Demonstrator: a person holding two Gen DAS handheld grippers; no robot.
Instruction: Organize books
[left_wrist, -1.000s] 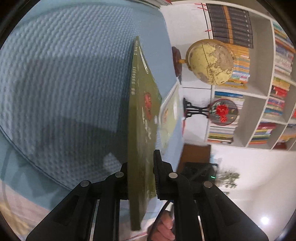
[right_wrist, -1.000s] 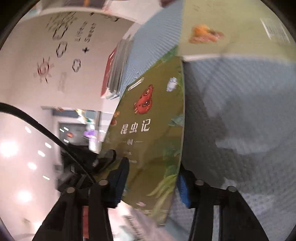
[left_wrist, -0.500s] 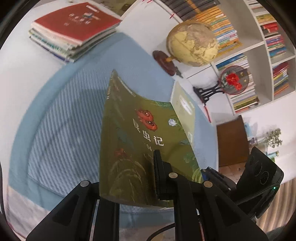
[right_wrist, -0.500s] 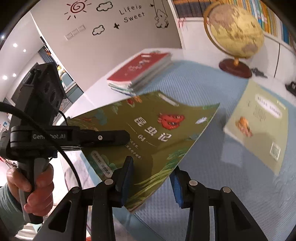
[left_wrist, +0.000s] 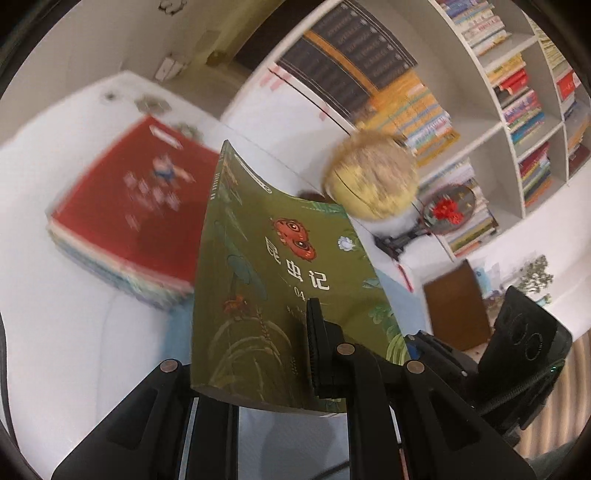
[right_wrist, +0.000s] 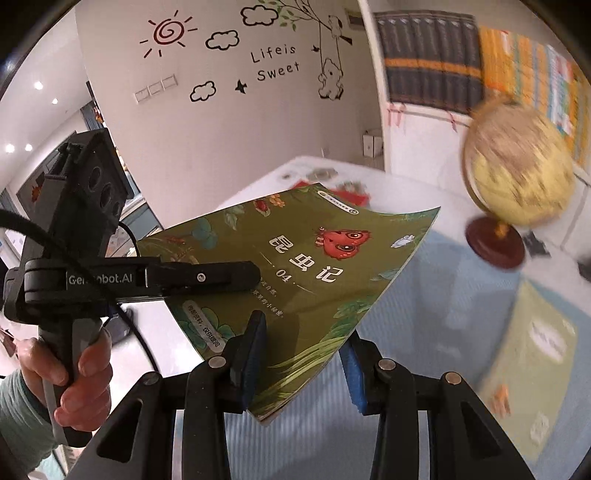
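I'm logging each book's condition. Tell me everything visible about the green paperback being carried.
The thin olive-green paperback shows white Chinese title characters, "04", a red insect and leafy artwork. It is held off the table, cover up, tilted and slightly bowed. The left gripper is shut on one edge; the right gripper has its fingers on either side of a corner.

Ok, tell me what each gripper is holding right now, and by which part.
Both hold the green paperback book: left gripper shut on its bottom edge, right gripper straddling the lower right corner.
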